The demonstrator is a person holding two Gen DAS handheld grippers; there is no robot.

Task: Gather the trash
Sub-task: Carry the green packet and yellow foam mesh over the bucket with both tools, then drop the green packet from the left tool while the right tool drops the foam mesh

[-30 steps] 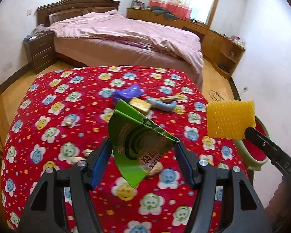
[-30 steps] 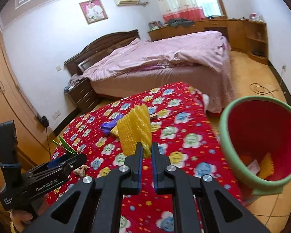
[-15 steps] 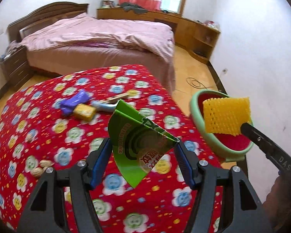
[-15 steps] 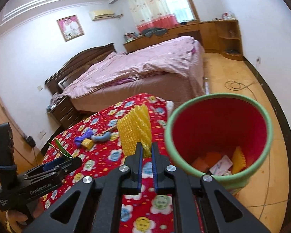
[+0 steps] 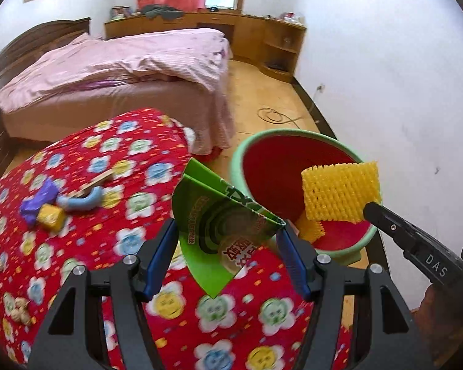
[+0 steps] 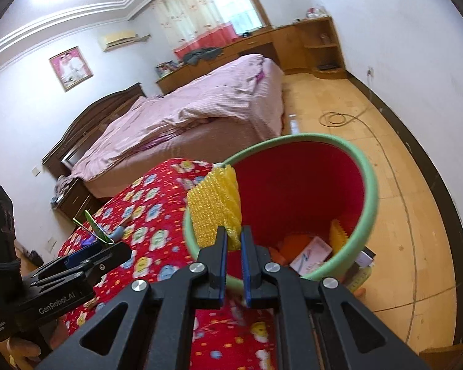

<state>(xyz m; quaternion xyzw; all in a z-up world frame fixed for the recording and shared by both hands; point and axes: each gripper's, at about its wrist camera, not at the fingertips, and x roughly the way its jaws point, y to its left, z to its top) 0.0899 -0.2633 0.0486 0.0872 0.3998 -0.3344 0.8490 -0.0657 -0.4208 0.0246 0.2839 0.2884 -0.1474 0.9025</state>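
My left gripper (image 5: 227, 240) is shut on a green paper package (image 5: 219, 225) and holds it over the table's right edge, beside the red bin with a green rim (image 5: 296, 141). My right gripper (image 6: 231, 243) is shut on a yellow foam net (image 6: 214, 206) and holds it over the bin's near rim (image 6: 370, 185). The foam net also shows in the left wrist view (image 5: 339, 191), above the bin's opening. The left gripper (image 6: 86, 256) with the package (image 6: 97, 231) shows at the left of the right wrist view.
The table has a red flowered cloth (image 5: 77, 246). On it lie a purple wrapper (image 5: 37, 200), a yellow block (image 5: 49, 217), a blue-grey piece (image 5: 86, 200) and peanut shells (image 5: 20, 308). The bin holds several scraps (image 6: 311, 249). A pink bed (image 5: 123, 71) stands behind.
Both grippers have swung right, from over the table toward the bin. The foam net now hangs over the bin's opening. The package sits at the table's edge beside the bin.
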